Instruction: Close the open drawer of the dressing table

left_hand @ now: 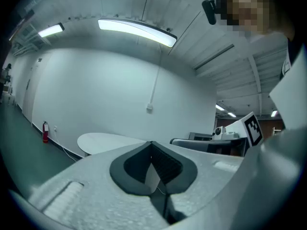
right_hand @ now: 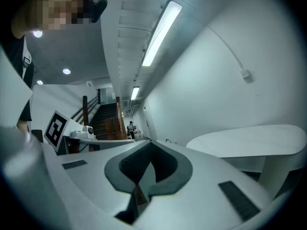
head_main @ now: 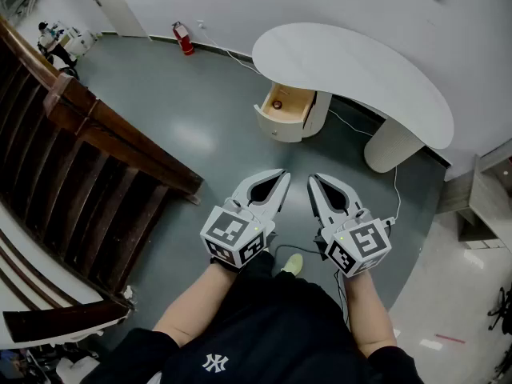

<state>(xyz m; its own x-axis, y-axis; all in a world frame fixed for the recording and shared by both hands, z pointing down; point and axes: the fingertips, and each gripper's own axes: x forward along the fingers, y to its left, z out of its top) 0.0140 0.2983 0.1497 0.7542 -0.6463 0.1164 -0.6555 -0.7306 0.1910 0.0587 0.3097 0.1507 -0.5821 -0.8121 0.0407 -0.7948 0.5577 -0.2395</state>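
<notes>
- A polished grey floor [head_main: 192,126] lies under white walls, with a dark wooden stair railing [head_main: 104,142] along the left. The person stands well short of the furniture, so a rushed approach could end in a misjudged reach.
- Nearest, the left hand-held gripper [head_main: 282,176] and right hand-held gripper [head_main: 314,179] hang side by side above the floor, each with its jaws together on nothing. Closed tips suit a push, but such a narrow point could slip off a curved front.
- Further out, a thin white cable [head_main: 352,125] trails across the floor by the pedestal, where a foot could snag it.
- Far off, the open cream drawer with pale wood inside [head_main: 280,125] juts from the left pedestal under the white kidney-shaped tabletop [head_main: 352,70]. An off-centre shove may skew and jam it. A hard shove may slam it and rattle the small dark object [head_main: 277,104] inside.
</notes>
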